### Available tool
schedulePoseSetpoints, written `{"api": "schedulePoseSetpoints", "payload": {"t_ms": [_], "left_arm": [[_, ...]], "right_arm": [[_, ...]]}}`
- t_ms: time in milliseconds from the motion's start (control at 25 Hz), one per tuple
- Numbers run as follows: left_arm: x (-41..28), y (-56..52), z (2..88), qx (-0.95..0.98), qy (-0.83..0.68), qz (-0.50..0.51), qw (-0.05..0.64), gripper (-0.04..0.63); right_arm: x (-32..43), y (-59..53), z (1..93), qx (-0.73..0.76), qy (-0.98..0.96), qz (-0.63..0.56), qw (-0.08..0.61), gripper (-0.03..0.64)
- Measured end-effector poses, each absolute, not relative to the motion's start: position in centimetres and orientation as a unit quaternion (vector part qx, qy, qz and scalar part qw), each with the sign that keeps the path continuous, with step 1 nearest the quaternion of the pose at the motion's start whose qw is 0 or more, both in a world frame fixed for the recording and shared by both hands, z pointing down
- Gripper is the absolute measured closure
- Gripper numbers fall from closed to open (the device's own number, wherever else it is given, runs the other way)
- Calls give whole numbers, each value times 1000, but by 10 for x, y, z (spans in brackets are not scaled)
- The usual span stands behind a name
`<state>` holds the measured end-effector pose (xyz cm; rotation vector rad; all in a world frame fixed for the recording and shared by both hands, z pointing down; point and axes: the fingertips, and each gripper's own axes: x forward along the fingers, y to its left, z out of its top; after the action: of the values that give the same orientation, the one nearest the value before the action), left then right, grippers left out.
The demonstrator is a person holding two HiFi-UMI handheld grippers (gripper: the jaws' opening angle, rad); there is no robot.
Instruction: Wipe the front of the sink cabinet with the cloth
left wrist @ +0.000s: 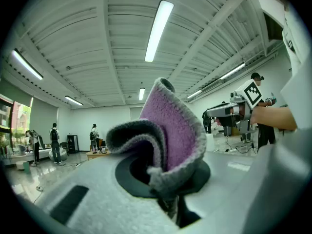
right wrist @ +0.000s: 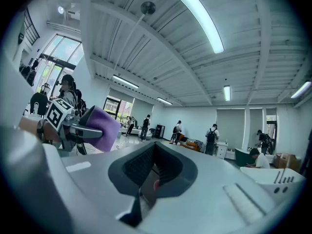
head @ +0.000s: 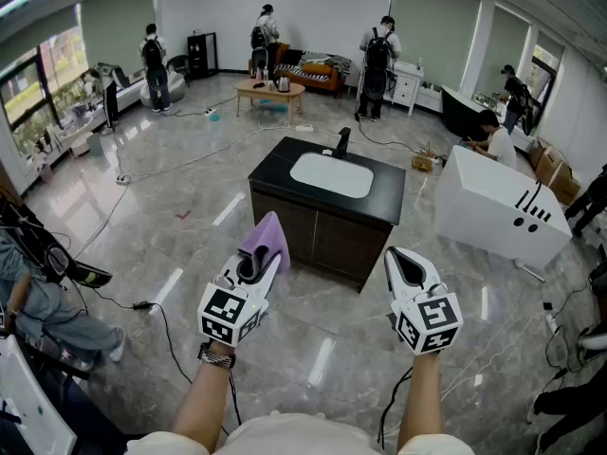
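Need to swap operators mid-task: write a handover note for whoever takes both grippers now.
Left gripper: shut on the purple cloth, held up in the air.
Right gripper: shut, empty.
Sink cabinet: just ahead, dark front towards you; the cloth appears short of it.
Done: cloth is in the fingers.
Left: bring the cloth to the front and wipe across it.

Open office-like test hall — freestanding sink cabinet (head: 322,233), sofa (head: 318,74), strip lights (left wrist: 158,30)

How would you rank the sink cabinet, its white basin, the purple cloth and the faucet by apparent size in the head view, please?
1. sink cabinet
2. white basin
3. purple cloth (nearer the camera, so less sure)
4. faucet
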<state>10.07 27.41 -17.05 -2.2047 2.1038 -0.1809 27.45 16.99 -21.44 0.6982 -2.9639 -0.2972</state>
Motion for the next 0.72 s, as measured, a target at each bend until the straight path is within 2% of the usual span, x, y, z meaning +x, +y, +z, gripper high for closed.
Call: {"api": "schedulePoseSetpoints", "payload": {"t_ms": [720], "left_arm": [[83,313,-153,-741,665,-73,59,552]], "right_arm": [[253,215,-199,206,-976,-60,23,609]]}}
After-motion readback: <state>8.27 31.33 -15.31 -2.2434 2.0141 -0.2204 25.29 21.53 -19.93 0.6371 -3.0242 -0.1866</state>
